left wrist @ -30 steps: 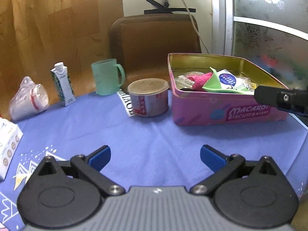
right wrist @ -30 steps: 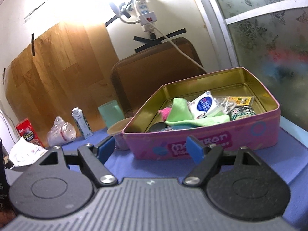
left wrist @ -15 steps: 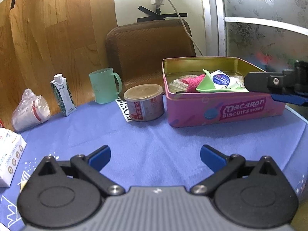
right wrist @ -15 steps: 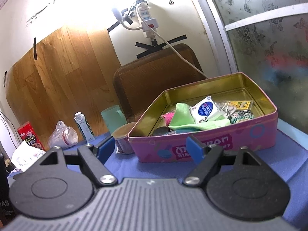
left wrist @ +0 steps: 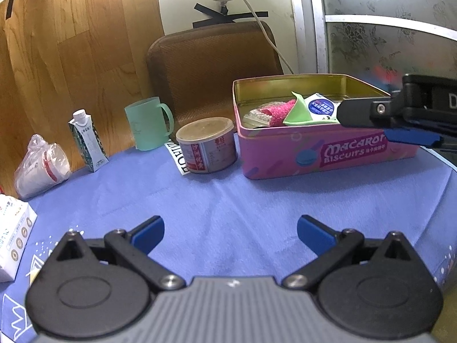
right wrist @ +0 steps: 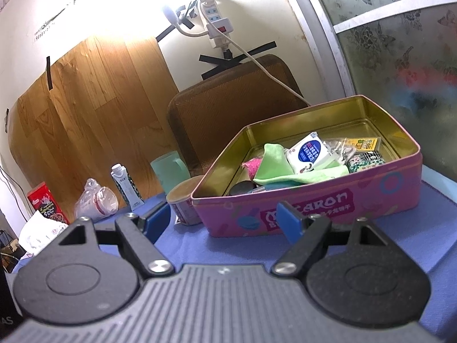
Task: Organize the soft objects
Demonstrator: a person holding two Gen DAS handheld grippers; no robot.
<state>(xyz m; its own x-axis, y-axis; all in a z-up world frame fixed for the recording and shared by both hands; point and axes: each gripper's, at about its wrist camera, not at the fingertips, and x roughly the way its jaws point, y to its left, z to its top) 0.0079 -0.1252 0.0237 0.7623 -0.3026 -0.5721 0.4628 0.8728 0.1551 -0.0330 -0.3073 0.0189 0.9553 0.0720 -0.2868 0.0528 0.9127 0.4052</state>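
Note:
A pink biscuit tin (left wrist: 314, 154) (right wrist: 328, 203) stands open on the blue tablecloth. It holds a green cloth (left wrist: 298, 113) (right wrist: 274, 163), a pink fuzzy item (left wrist: 278, 111) (right wrist: 252, 165), a white tissue pack (left wrist: 320, 105) (right wrist: 308, 151) and several small packets. My left gripper (left wrist: 230, 233) is open and empty above the cloth in front of the tin. My right gripper (right wrist: 222, 220) is open and empty just short of the tin's near wall; it shows in the left wrist view (left wrist: 400, 125) at the tin's right end.
Left of the tin stand a round can (left wrist: 205, 144), a green mug (left wrist: 148, 123), a small carton (left wrist: 87, 140) and bagged cups (left wrist: 40, 168). A white box (left wrist: 11, 234) lies at the left edge. A brown chair back (left wrist: 211, 68) stands behind.
Both grippers have drawn back from the tin, which looks smaller and farther now. Both stay open and empty. Nothing on the table has moved.

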